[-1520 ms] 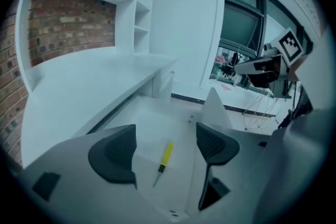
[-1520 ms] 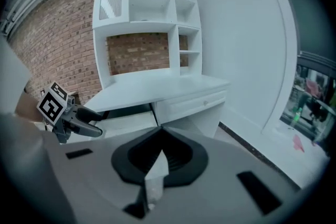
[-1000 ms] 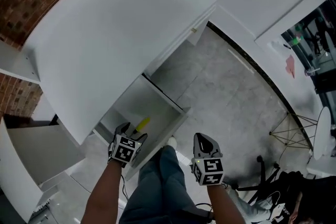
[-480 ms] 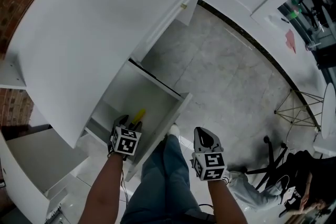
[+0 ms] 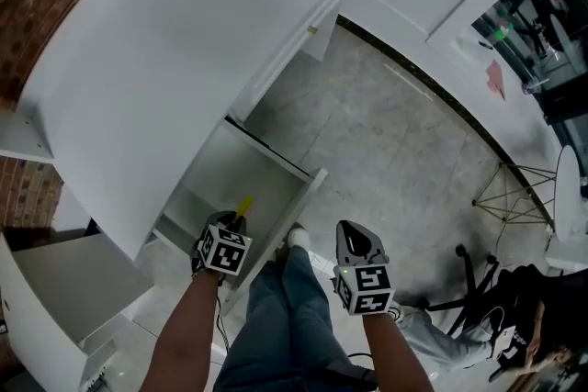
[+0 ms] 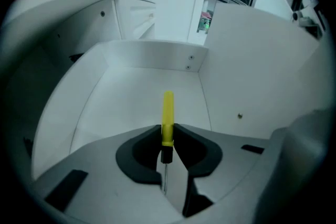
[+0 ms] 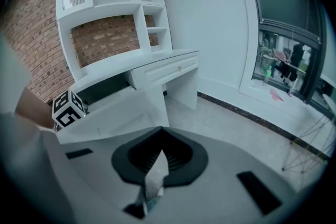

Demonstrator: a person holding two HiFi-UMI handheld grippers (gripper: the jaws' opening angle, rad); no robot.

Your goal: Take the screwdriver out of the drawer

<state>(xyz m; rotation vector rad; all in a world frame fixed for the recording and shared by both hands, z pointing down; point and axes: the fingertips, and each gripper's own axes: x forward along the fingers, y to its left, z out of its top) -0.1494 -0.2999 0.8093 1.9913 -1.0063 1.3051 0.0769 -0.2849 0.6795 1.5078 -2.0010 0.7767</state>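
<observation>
A yellow-handled screwdriver (image 5: 243, 207) with a black collar and thin shaft lies in the open white drawer (image 5: 308, 197) under the desk. My left gripper (image 5: 228, 223) reaches down into the drawer. In the left gripper view the jaws are closing and their dark pads meet on the lower end of the screwdriver (image 6: 167, 118) handle, the left gripper (image 6: 167, 136) pointing steeply down at the drawer (image 6: 152, 55) floor. My right gripper (image 5: 356, 243) hangs outside the drawer over the floor, shut with nothing in it; the right gripper (image 7: 157, 165) shows its jaws pressed together.
The white desk top (image 5: 184, 41) overhangs the drawer, and a shut drawer with a small knob (image 5: 312, 29) sits farther back. The person's jeans-clad legs (image 5: 285, 308) stand by the drawer front. A wire stool (image 5: 514, 207) and a chair base (image 5: 469, 280) stand on the grey floor at right.
The left gripper's jaws, open over the screwdriver before, have closed onto its handle. The right gripper has barely moved.
</observation>
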